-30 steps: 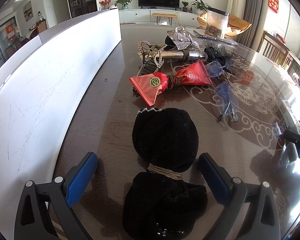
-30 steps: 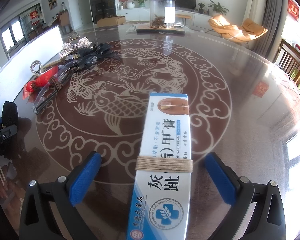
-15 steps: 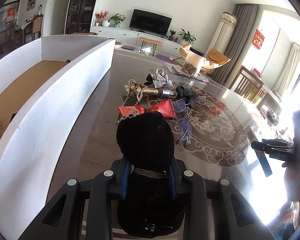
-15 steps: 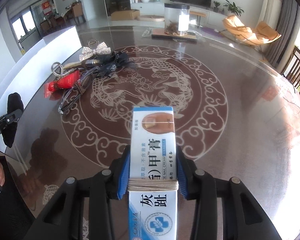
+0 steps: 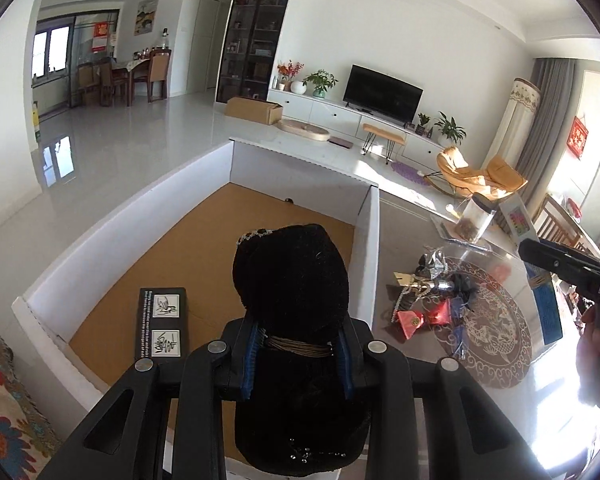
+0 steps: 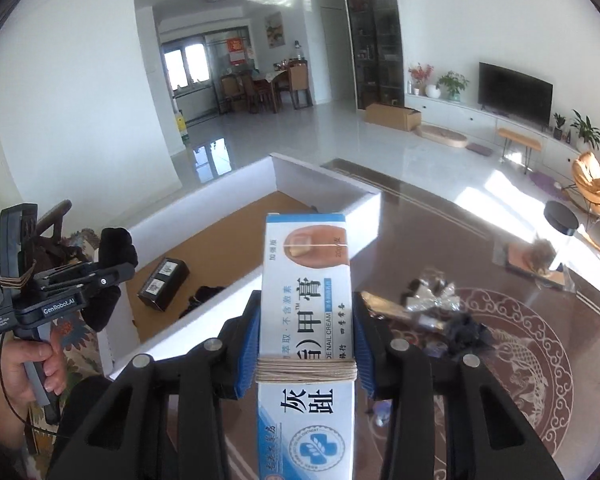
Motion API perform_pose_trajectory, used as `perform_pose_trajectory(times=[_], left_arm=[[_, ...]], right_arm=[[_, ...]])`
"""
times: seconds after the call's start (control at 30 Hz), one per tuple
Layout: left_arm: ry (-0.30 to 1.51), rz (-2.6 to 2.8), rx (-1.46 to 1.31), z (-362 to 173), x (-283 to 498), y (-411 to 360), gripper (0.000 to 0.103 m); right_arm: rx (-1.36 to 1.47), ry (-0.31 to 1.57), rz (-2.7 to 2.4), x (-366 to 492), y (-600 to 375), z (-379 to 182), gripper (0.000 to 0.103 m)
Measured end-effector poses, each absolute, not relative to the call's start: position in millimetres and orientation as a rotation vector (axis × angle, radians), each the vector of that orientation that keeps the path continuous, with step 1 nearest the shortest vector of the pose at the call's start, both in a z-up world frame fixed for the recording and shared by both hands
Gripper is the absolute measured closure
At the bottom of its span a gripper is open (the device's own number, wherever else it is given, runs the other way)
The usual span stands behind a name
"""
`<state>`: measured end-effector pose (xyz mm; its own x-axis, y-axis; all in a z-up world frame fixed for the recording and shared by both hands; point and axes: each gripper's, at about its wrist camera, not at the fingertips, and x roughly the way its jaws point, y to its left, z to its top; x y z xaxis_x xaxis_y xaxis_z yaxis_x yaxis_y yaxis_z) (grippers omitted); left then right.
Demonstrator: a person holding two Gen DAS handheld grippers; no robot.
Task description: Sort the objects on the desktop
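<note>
Both grippers tilted down over white bin (image 5: 364,240): left gripper (image 5: 298,354) clamps black pouch (image 5: 292,276), right gripper (image 6: 306,356) clamps string-wound cream box (image 6: 306,292)

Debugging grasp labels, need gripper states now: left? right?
Left gripper: shut on the black velvet hair bow.
Right gripper: shut on the white-and-blue nail cream box.

Left gripper (image 5: 298,354) and right gripper (image 6: 306,354) both clamped shut (angled downward).

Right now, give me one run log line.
left gripper: shut on black velvet pouch | right gripper: shut on white-blue cream box | over white tray
</note>
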<state>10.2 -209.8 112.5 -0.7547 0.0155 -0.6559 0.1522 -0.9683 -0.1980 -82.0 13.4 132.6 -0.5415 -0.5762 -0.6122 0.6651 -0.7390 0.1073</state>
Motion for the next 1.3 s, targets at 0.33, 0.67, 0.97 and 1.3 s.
perform_pose_trajectory(times=[0.33, 0.67, 0.97, 1.3], left_arm=[[0.398, -2.565, 1.406, 40, -42, -249, 0.057], [0.278, -2.604, 1.267, 54, -20, -229, 0.017], [0.251, -3.057, 1.311, 90, 13, -81, 0.003], [-0.133, -2.945, 1.689, -13, -27, 45, 0.000]], right_arm=[[0.985, 0.247, -2.072, -162, -184, 61, 0.059], [0.916, 0.079, -2.178, -148, -115, 47, 0.016], [0.854, 0.221, -2.512, -70, 108, 21, 0.000], [1.294, 0.094, -2.695, -27, 266, -63, 0.000]])
